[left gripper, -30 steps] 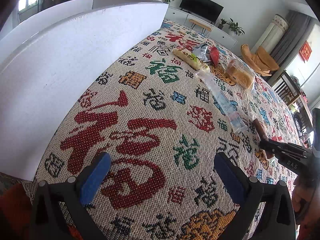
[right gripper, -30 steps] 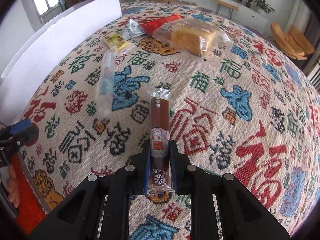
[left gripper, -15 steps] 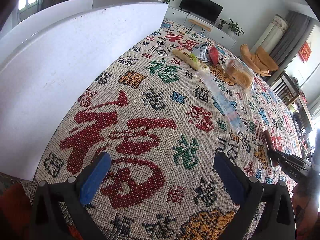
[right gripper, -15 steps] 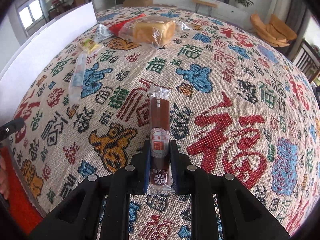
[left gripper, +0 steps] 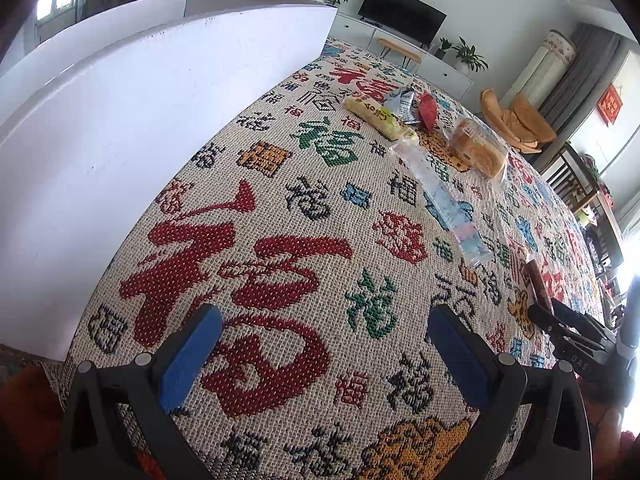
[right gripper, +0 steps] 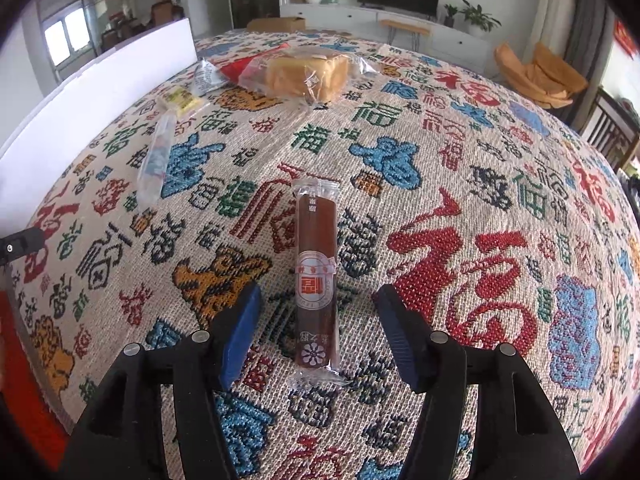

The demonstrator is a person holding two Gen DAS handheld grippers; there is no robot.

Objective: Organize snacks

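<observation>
Your right gripper, which was clamped on the brown snack stick half a second ago, now stands wide open and holds nothing, so that stick reads as placed and you can go for the next item. The stick lies flat on the patterned tablecloth between your blue pads, touching neither, pointing away from you. Your left gripper hangs open and empty over bare cloth, well apart from the wrapped bread loaf and the clear packet farther out.
</observation>
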